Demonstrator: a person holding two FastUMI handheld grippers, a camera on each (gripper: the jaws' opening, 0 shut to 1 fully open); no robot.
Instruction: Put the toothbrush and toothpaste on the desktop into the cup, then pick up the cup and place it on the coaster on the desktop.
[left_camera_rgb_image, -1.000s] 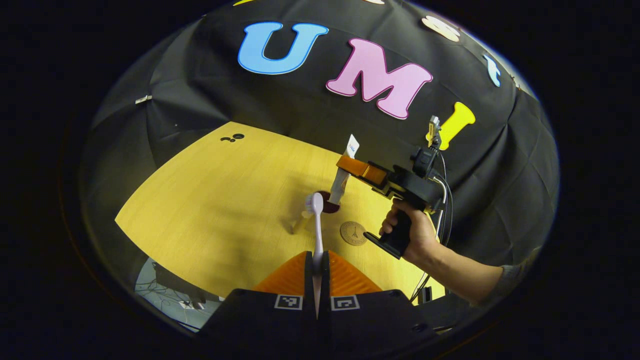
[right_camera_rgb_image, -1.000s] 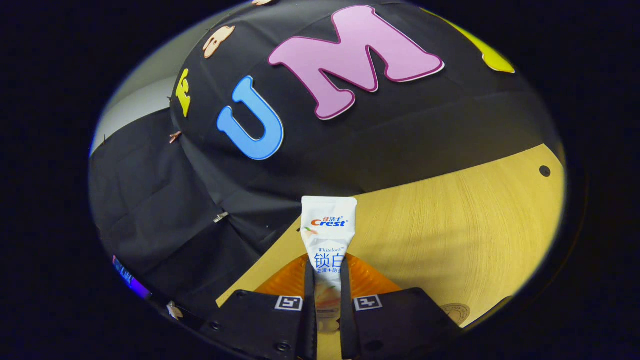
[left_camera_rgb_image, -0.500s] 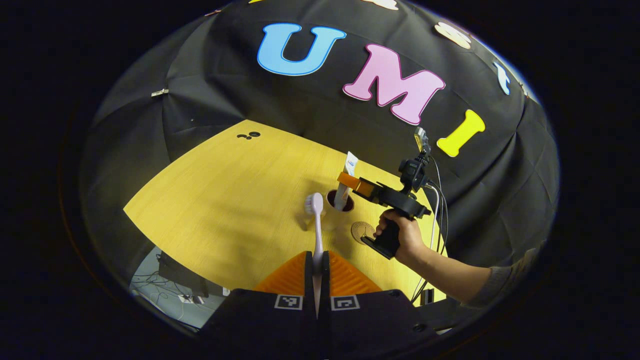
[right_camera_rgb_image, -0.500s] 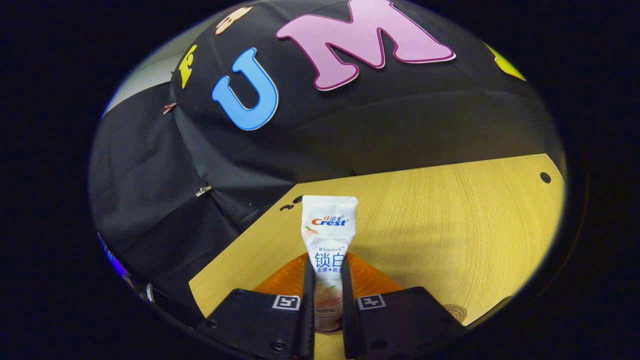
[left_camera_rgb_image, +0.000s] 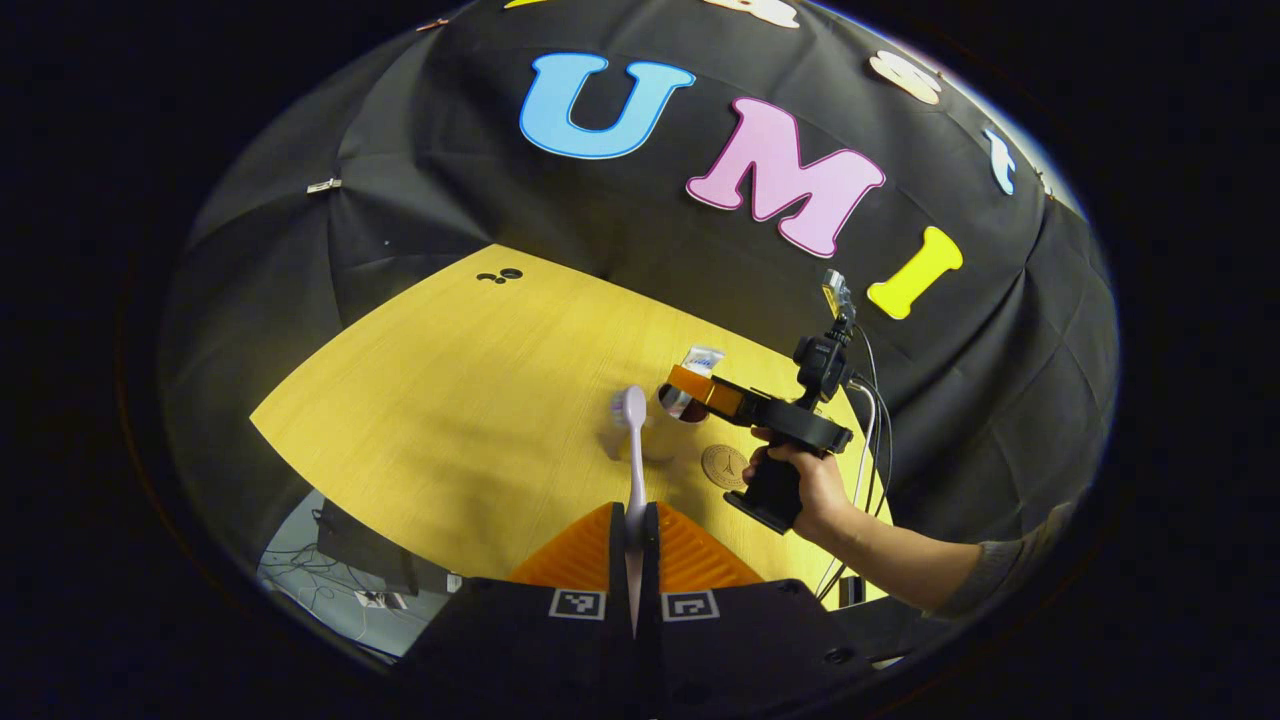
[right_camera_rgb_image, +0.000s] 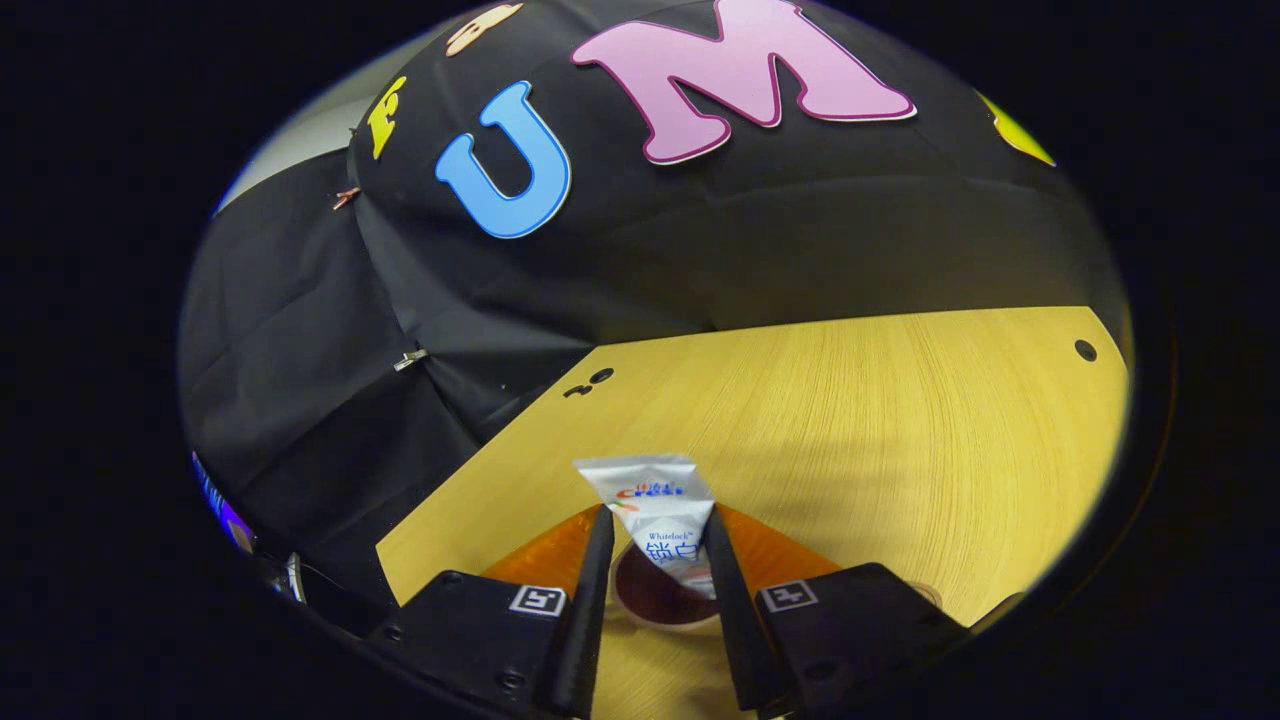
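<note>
Gripping the toothbrush (left_camera_rgb_image: 634, 450) by its handle, left gripper (left_camera_rgb_image: 635, 520) with fingers pressed tight on either side, bristle head up and pointing out over the desk (left_camera_rgb_image: 430, 400). Past the brush head, the cup (left_camera_rgb_image: 682, 402) standing on the desk, with the toothpaste (left_camera_rgb_image: 700, 358) poking out of its mouth, flat crimped end uppermost and leaning. Over the cup, the right gripper (left_camera_rgb_image: 690, 385), held by a hand (left_camera_rgb_image: 815, 485) on a pistol grip, sleeve further back along the forearm. Just beside the cup, toward that hand, the round coaster (left_camera_rgb_image: 724, 466), lying bare on the desk. Seen from the right gripper view, right gripper (right_camera_rgb_image: 655, 580) spread apart, fingers (right_camera_rgb_image: 590, 580) flanking the tube without pinching it; toothpaste (right_camera_rgb_image: 655, 505) standing in the cup (right_camera_rgb_image: 650, 600), dark inside, directly between and below the fingers. Beyond, open desk (right_camera_rgb_image: 900, 430) reaching to the cloth wall.
</note>
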